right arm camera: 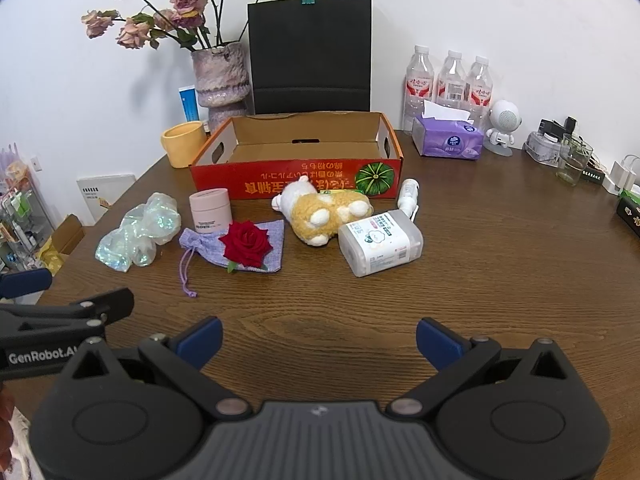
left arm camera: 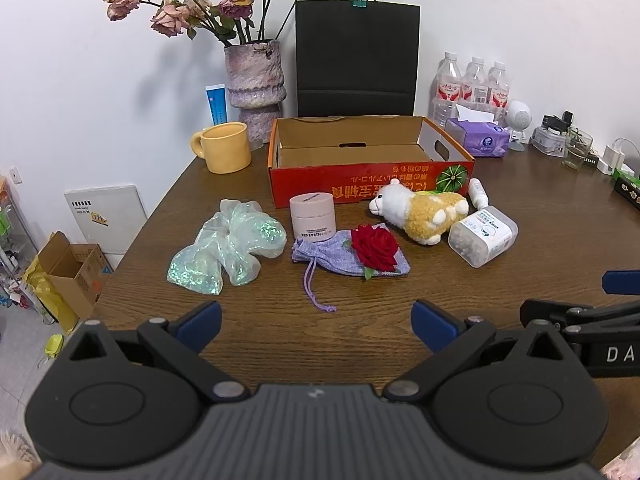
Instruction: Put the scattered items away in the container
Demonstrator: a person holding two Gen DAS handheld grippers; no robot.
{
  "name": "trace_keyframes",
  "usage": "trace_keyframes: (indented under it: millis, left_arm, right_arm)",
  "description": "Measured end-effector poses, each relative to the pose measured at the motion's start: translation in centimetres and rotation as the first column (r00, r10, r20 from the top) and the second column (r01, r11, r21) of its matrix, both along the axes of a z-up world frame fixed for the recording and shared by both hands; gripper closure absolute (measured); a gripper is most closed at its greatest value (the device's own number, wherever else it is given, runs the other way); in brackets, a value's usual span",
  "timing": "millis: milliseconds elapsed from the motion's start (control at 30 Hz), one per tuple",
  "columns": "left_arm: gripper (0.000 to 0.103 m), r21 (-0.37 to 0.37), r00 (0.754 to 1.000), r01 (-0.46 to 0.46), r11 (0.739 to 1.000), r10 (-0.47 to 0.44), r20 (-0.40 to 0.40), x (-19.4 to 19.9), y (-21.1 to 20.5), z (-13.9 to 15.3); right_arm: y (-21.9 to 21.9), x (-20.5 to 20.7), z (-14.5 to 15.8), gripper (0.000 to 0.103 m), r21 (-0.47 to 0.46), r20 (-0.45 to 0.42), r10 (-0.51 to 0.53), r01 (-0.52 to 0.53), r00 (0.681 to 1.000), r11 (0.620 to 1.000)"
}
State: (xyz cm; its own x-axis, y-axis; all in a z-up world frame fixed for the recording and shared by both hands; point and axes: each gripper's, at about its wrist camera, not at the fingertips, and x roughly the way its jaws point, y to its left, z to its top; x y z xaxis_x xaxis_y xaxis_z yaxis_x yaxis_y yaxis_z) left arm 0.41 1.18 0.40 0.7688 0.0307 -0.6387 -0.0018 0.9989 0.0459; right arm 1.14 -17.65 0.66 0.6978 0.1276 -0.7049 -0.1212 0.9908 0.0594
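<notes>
Both tools sit low in frame, jaws spread wide and empty: the left gripper and right gripper touch nothing. A good start is a square approach to the nearest item, the lavender pouch at centre. Beyond, the cardboard box waits empty, upper centre.

Matt cardboard box, wood-grain table
</notes>
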Motion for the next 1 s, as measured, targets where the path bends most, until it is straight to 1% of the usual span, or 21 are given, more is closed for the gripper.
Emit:
trace_keyframes:
  millis: [400, 1000]
  left_arm:
    - [0.0, -0.002, 0.999, 0.0, 1.0, 0.0, -0.032, 0.5, -0.2, 0.5]
    - [0.0, -0.002, 0.998, -0.022, 1.0, 0.022, -0.051, 1.4, 0.0, -0.1]
  right_arm:
    - [-0.6, 0.5, 1.1, 0.0, 0.012, -0.014, -0.004, 0.004, 1.0, 1.0]
    - [-0.7, 0.9, 0.6, 0.0, 0.005, -0.016, 0.006, -0.006, 1.0, 1.0]
